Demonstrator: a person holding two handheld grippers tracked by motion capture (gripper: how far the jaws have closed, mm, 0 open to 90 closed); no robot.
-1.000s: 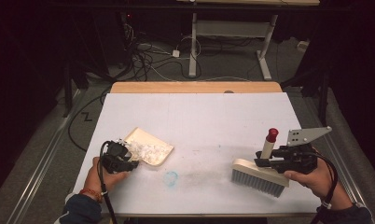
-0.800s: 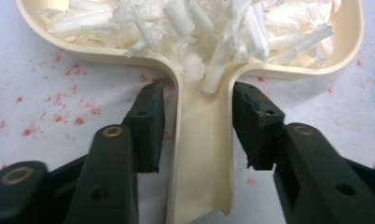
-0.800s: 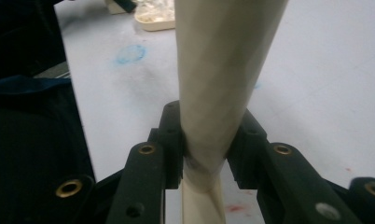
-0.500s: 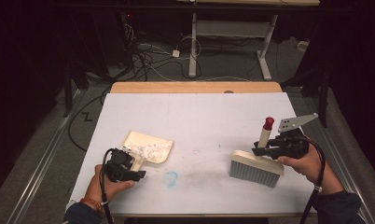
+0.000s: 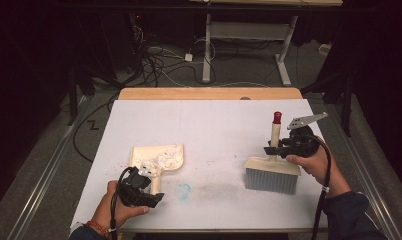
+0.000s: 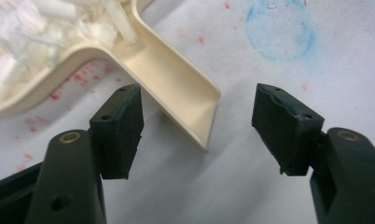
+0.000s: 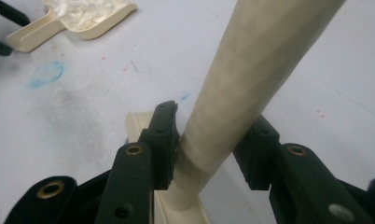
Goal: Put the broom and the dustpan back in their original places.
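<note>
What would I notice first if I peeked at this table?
Probably the cream brush at the table's right, bristles down and red-tipped handle up, with the right gripper shut on that handle. At the left lies a cream dustpan heaped with white scraps, and the left gripper is open at its handle's end.

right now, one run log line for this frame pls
left gripper: open, by dustpan handle | right gripper: shut on brush handle | dustpan: holds white scraps | table: blue smudge

Bright white table, dark surroundings; soft, slightly blurry close-ups.
</note>
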